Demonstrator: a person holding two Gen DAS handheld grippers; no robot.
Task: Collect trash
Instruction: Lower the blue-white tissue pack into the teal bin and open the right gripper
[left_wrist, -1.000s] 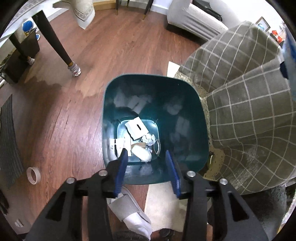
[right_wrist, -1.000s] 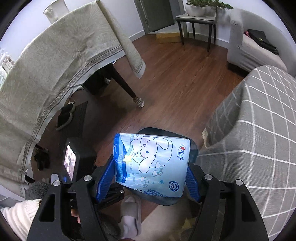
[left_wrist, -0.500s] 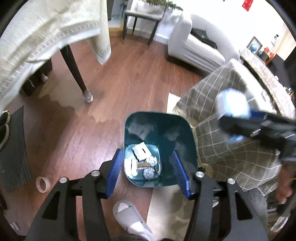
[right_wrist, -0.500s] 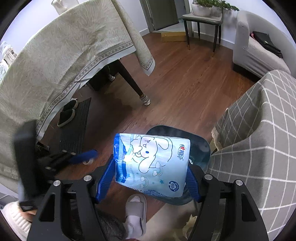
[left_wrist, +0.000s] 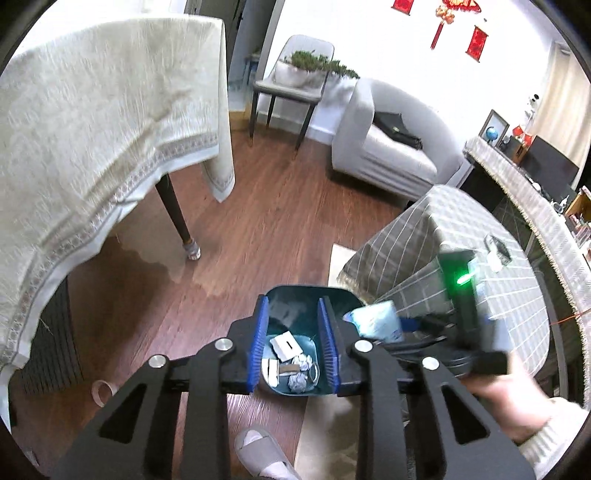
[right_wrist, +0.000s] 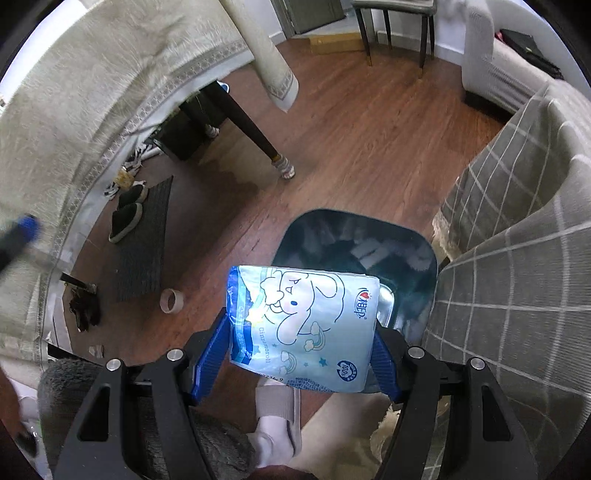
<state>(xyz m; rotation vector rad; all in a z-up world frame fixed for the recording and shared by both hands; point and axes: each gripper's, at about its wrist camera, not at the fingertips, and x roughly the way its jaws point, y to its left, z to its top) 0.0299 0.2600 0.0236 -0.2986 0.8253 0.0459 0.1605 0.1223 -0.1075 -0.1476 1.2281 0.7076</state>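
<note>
Teal trash bin (right_wrist: 356, 251) standing on wooden floor (right_wrist: 354, 122), just beside a grey checked sofa cover (right_wrist: 517, 258). Right gripper (right_wrist: 301, 354) above the bin's near rim, jaws closed on both sides of a light blue cartoon-printed tissue pack (right_wrist: 301, 328). Left gripper (left_wrist: 293, 350) also over the bin, jaws parted and holding nothing. Crumpled paper scraps (left_wrist: 295, 363) at the bin's bottom. Tape roll (right_wrist: 171, 301) on floor left of bin.

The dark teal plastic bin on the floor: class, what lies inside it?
Inside the dark teal plastic bin: a white card and crumpled paper balls. The left gripper's blue fingers cover its side parts.
</note>
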